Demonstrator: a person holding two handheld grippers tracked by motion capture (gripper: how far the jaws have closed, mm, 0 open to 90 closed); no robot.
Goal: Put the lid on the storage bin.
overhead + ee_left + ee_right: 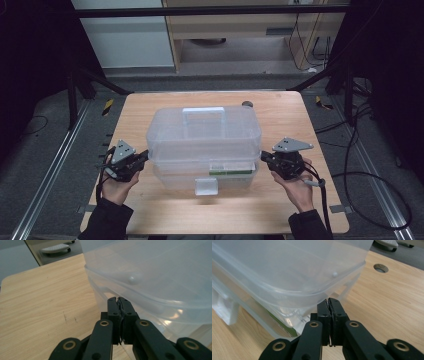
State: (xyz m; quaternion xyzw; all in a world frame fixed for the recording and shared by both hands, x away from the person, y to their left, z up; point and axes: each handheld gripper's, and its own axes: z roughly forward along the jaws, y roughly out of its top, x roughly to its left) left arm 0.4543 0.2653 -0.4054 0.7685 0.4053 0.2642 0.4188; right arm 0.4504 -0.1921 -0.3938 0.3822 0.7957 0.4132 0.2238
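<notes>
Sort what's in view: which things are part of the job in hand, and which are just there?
In the job:
clear plastic box
its lid, raised at both ends
left gripper, jaws together under the lid's edge
right gripper, the same

Just there:
wooden table
cable hole
floor cables

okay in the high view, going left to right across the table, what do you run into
Left tool held in the person's left hand → clear plastic storage box with its lid and front latch → right tool held in the right hand.
</notes>
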